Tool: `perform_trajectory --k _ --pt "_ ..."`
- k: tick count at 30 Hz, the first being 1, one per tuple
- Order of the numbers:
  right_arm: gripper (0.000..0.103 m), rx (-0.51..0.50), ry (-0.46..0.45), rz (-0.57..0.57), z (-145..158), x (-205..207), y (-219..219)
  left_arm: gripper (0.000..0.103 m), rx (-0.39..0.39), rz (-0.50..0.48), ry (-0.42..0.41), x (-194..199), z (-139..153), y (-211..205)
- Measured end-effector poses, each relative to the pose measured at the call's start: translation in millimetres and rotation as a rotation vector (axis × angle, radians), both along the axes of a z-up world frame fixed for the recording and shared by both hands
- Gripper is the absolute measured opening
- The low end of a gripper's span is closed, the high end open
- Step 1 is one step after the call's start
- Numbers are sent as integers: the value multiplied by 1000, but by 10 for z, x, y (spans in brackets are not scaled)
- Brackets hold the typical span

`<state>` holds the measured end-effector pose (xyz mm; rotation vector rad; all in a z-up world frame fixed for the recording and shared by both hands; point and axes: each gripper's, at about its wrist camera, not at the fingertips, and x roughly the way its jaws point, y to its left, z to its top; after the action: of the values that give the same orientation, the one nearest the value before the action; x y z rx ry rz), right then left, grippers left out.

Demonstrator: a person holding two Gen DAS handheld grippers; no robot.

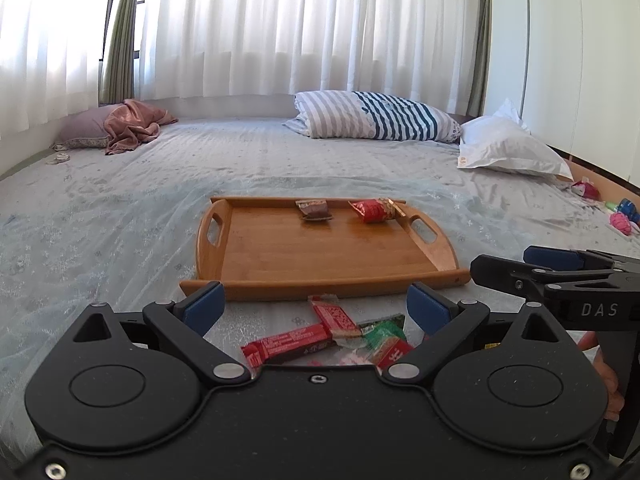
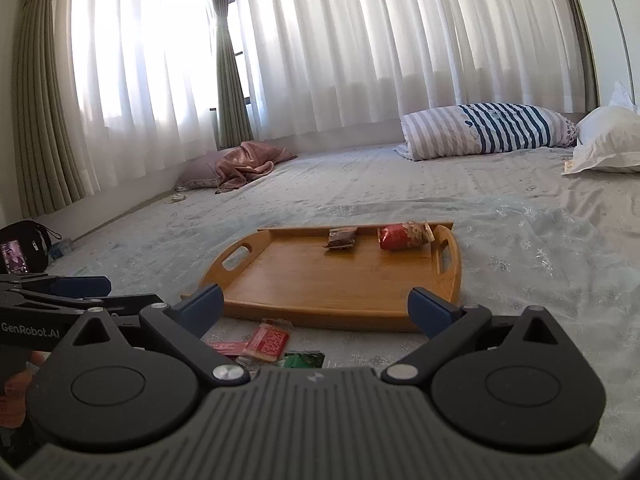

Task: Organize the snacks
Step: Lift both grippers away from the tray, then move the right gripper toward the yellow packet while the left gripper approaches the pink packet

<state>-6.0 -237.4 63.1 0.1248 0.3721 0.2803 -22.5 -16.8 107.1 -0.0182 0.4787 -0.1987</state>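
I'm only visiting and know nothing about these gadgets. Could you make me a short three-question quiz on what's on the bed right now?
1. How many snacks lie on the tray?
2. True or false: the left hand-held gripper is clamped on a snack.
3. Where is the snack pile? A) on the tray B) on the bed in front of the tray's near rim C) on the striped pillow

Key
1. Two: a brown snack and a red snack, both near the far rim.
2. False: its jaws stand wide open, nothing between them.
3. B
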Motion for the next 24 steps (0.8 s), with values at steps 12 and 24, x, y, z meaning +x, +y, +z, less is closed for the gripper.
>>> perform_trajectory --k 12,24 --pt "103 -14 35 -112 -340 -109 -67 99 -24 49 33 -112 -351 54" --pt "91 -139 62 -177 -646 -196 64 93 -5 86 100 -23 -753 53"
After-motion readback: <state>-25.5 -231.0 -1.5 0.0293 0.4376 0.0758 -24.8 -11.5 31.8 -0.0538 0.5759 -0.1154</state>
